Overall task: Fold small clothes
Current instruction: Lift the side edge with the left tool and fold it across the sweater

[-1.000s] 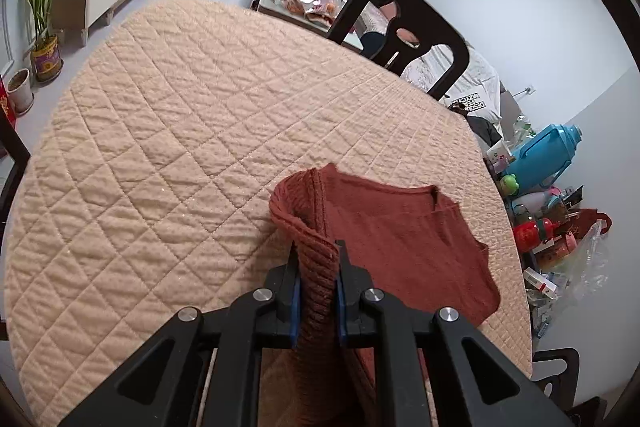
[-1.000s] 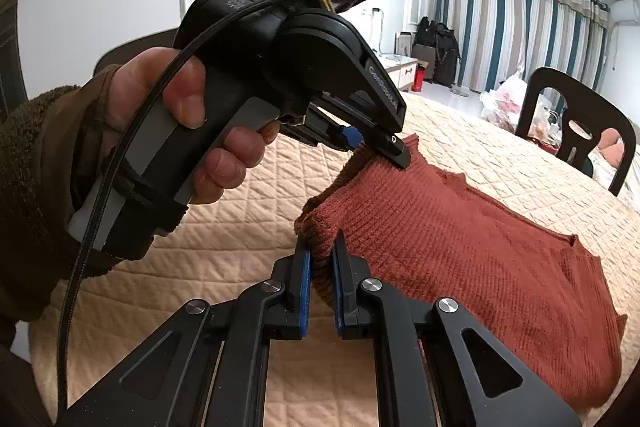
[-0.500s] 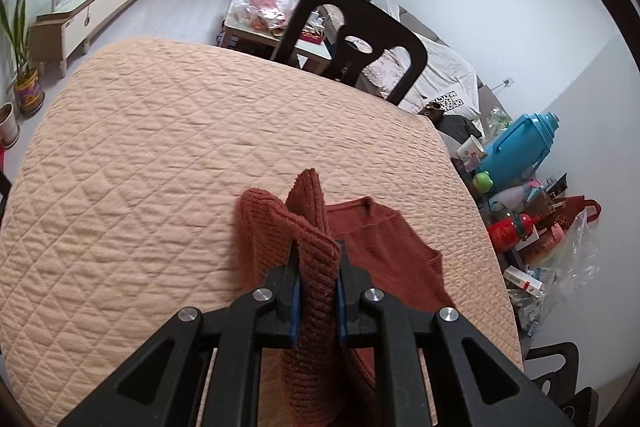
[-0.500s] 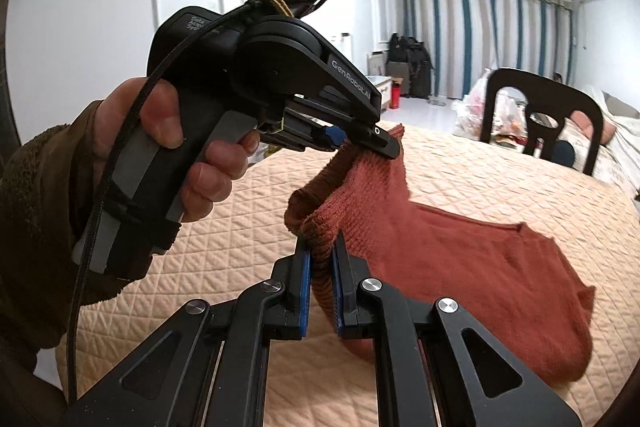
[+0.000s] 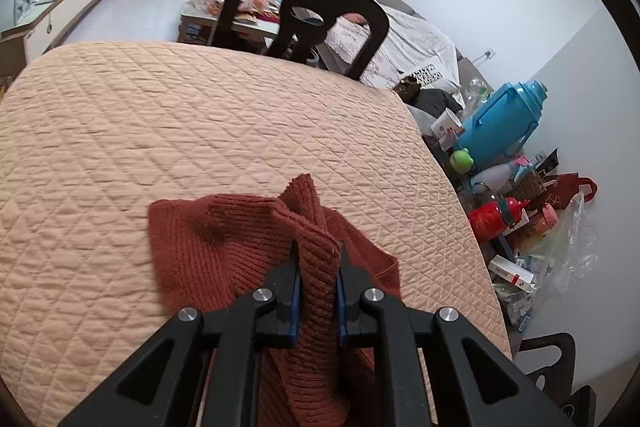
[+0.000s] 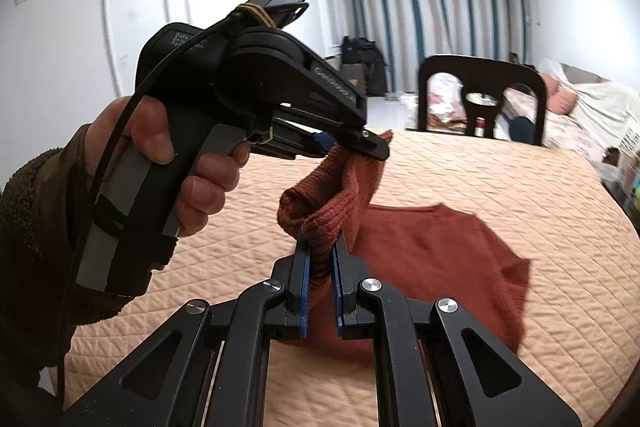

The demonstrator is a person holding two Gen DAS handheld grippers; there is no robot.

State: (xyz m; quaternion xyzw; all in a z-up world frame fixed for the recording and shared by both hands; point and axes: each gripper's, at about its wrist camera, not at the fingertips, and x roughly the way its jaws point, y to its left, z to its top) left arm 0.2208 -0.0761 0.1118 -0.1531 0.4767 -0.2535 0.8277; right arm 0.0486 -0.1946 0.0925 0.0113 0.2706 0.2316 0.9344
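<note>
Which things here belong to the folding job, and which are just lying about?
Job:
- rust knit top
- left gripper and right gripper, both shut on it
- quilted table cover

Lying about:
- black chair
- blue thermos jug
- red bottle

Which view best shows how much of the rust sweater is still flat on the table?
Right wrist view: the rust sweater spreads over the quilted table beyond the right tool. Left wrist view shows mostly bunched folds around the left tool.

Open quilted table [image 5: 160, 131] ahead; chair [image 5: 304, 7] beyond far edge.
</note>
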